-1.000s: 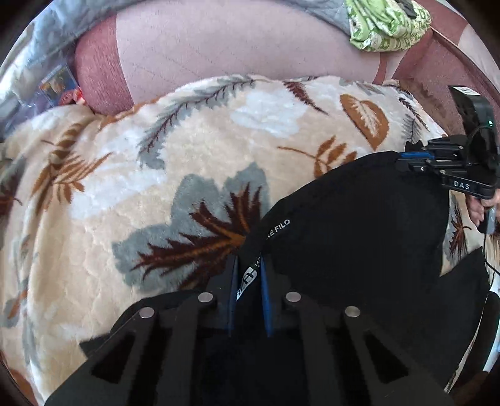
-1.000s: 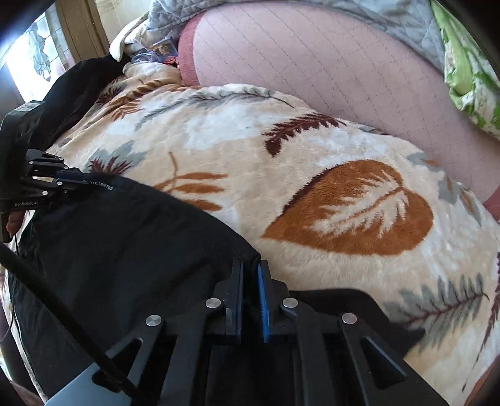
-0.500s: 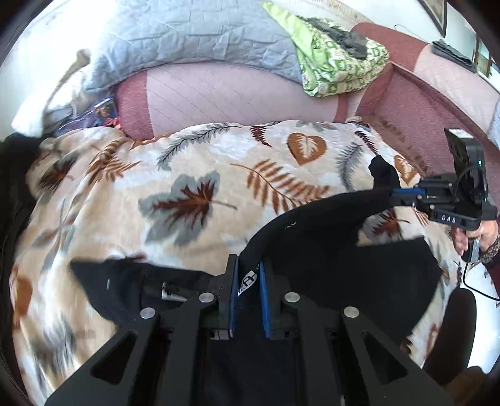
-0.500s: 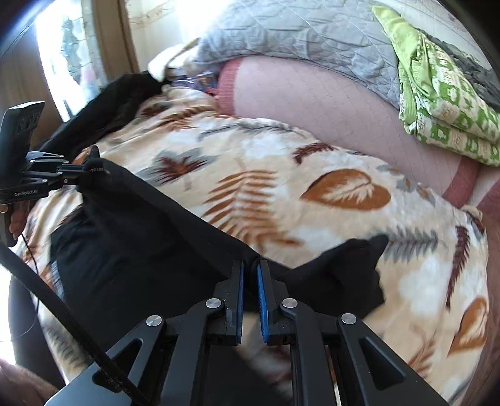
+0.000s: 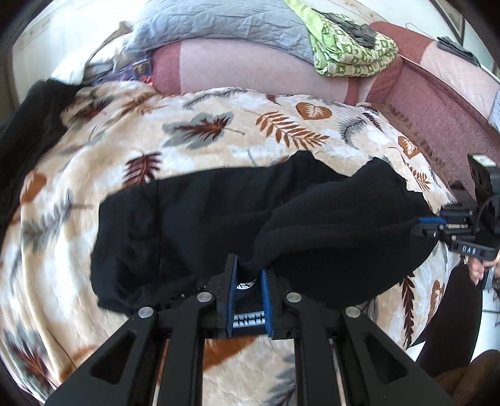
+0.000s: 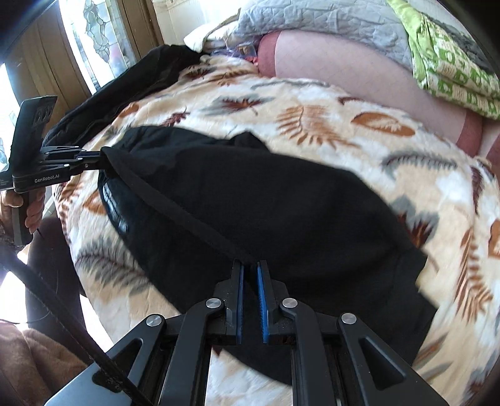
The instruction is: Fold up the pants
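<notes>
Black pants (image 5: 203, 225) lie on a beige leaf-patterned blanket (image 5: 218, 134), with one layer lifted over the rest. My left gripper (image 5: 248, 270) is shut on the lifted edge, where a white label shows between the blue pads. In the same view my right gripper (image 5: 428, 223) pinches the other end of that edge at the far right. In the right wrist view my right gripper (image 6: 250, 265) is shut on the seamed edge of the pants (image 6: 265, 200), and my left gripper (image 6: 90, 156) holds it at the left. The edge runs taut between them.
A pink and maroon sofa back (image 5: 250, 68) rises behind the blanket, with a grey quilt (image 5: 218, 22) and a green patterned cloth (image 5: 350, 47) on top. Another dark garment (image 5: 28, 125) lies at the blanket's left side. A window (image 6: 93, 37) is beyond it.
Both grippers have drawn back across the blanket and risen a little, carrying the held edge of the pants. More of the pants' lower layer and of the sofa now shows.
</notes>
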`<state>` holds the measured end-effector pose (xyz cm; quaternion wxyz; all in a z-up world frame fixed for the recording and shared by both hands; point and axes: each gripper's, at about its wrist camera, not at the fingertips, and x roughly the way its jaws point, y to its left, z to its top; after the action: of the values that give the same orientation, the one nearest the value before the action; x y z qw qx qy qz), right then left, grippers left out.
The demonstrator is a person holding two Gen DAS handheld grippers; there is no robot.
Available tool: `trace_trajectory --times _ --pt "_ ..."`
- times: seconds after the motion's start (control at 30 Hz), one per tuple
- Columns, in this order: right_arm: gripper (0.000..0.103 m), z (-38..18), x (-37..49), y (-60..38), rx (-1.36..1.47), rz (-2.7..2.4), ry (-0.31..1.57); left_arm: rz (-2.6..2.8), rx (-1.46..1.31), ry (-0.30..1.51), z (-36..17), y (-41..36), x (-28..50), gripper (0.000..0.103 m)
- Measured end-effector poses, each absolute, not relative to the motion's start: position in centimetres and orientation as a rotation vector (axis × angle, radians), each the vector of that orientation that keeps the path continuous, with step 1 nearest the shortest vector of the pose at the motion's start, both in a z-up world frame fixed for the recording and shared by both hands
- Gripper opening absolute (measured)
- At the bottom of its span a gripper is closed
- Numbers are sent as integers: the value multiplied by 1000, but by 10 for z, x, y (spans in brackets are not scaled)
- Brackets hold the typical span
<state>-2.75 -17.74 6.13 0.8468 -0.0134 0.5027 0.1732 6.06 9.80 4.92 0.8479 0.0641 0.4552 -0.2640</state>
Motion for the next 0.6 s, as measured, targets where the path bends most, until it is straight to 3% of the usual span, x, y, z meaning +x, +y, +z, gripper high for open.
trace_trajectory --times 0.3,0.6 --pt "10 39 -53 -170 -22 321 1097 -495 63 954 46 112 33 19" --pt "10 30 -72 -181 23 283 1113 -313 -267 975 54 210 34 25"
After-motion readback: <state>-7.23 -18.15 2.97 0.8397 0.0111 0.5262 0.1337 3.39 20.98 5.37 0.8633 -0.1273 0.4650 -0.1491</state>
